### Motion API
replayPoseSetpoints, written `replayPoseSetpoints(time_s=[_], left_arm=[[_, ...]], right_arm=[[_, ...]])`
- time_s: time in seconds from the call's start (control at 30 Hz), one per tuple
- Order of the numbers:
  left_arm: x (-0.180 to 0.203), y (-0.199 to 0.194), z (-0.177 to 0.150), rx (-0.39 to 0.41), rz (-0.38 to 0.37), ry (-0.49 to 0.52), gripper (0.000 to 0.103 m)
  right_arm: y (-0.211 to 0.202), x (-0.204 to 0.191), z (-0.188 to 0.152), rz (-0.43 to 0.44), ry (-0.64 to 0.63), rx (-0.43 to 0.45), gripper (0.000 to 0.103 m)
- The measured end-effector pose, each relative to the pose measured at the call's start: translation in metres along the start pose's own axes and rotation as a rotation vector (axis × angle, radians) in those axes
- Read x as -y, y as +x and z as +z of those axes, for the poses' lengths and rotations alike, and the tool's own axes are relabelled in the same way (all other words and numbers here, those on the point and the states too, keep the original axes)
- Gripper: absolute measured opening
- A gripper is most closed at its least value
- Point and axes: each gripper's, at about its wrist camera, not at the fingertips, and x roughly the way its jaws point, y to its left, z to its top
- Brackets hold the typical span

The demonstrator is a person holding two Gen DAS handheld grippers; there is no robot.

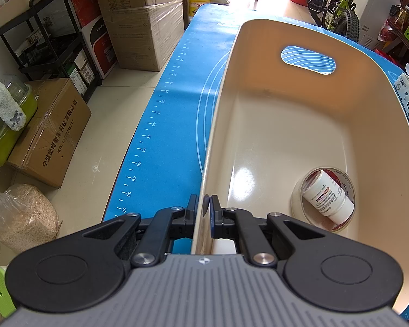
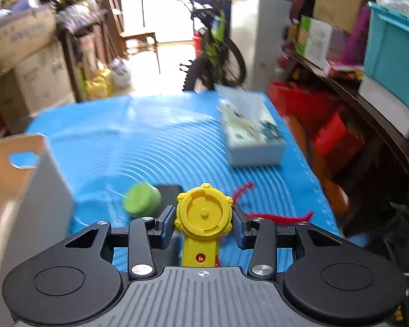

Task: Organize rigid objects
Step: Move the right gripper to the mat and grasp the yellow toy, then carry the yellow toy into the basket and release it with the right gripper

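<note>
Bin [image 1: 308,125] sits on the blue mat [image 1: 161,125] of the bench, beige, handle slot in its far wall. Left tongs [image 1: 203,204] are pinched together on the bin's near-left rim, one finger outside, one inside. At the bin's floor, near-right corner: a tape roll [image 1: 297,199] lying flat with a white bottle [image 1: 327,196] tipped inside its ring.

Right tongs [image 2: 203,215] are clamped on a yellow toy [image 2: 204,212], pads against its round head on both sides. Toy's long axis runs back toward the camera, handle tucked under the tongs body, lower end cut off. Whether it is lifted or touching the mat, cannot tell.

Key relation: from the right tongs the bin [image 2: 16,169] lies to the left and slightly ahead, its rim higher than the mat. Judgement: the next move is a leftward carry over that rim, then release; the right hand does it, while the left steadies the bin.

Loose on the mat just beyond the right tongs: a green cap-like piece [image 2: 141,200], a dark flat thing [image 2: 170,190] beside it, half hidden by the toy, and a red pipe cleaner [image 2: 272,215] to the right. Tissue pack [image 2: 252,133] farther off. Right view is motion-blurred, so small items are hard to identify.
</note>
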Motion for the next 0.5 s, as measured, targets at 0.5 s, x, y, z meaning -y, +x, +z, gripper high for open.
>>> replayPoseSetpoints(time_s=[0.5], left_arm=[[0.001,0.0,-0.001,0.0,0.004,0.004,0.01]], right_arm=[[-0.037,-0.099,0.023,0.29,-0.072,0.161,0.049]])
